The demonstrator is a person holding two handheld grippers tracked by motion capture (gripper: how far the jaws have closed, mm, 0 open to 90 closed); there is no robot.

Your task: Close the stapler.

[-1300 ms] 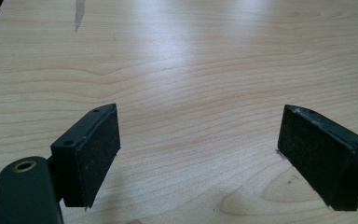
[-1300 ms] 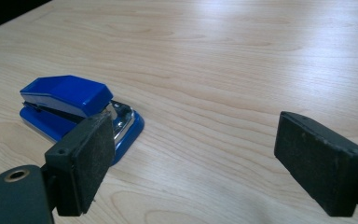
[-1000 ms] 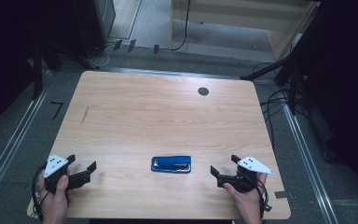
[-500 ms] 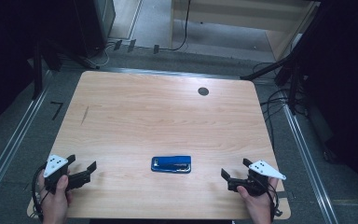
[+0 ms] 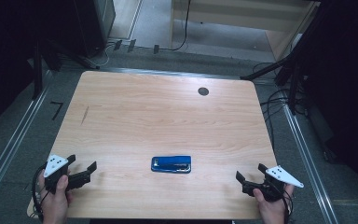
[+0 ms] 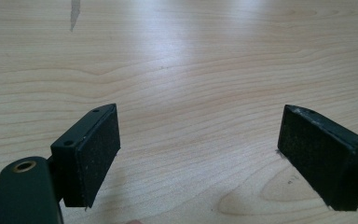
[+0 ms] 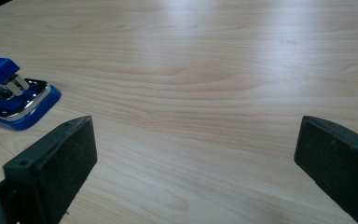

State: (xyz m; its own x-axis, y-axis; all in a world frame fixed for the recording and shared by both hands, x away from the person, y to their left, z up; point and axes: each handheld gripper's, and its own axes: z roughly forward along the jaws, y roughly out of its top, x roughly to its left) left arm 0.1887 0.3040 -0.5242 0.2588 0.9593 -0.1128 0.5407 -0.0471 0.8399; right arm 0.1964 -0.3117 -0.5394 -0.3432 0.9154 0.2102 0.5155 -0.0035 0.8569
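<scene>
Presently both jaws wide, empty — left gripper (image 5: 83, 171), right gripper (image 5: 250, 176) flank stapler (image 5: 171, 164); low glossy body may skid if nudged off-centre.

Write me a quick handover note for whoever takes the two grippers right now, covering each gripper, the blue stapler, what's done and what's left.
Left gripper: open, nothing between the jaws, near the table's front left corner.
Right gripper: open, empty, near the front right corner, aimed toward the middle.
Blue stapler: lies flat and closed on the table between the two grippers, nearer the front edge, touched by neither.
Done: nothing visible yet; the stapler is not gripped.
Left: likely bring a gripper to the stapler and take hold of it; the right one has it in its own view, off to the left of its jaws.
</scene>
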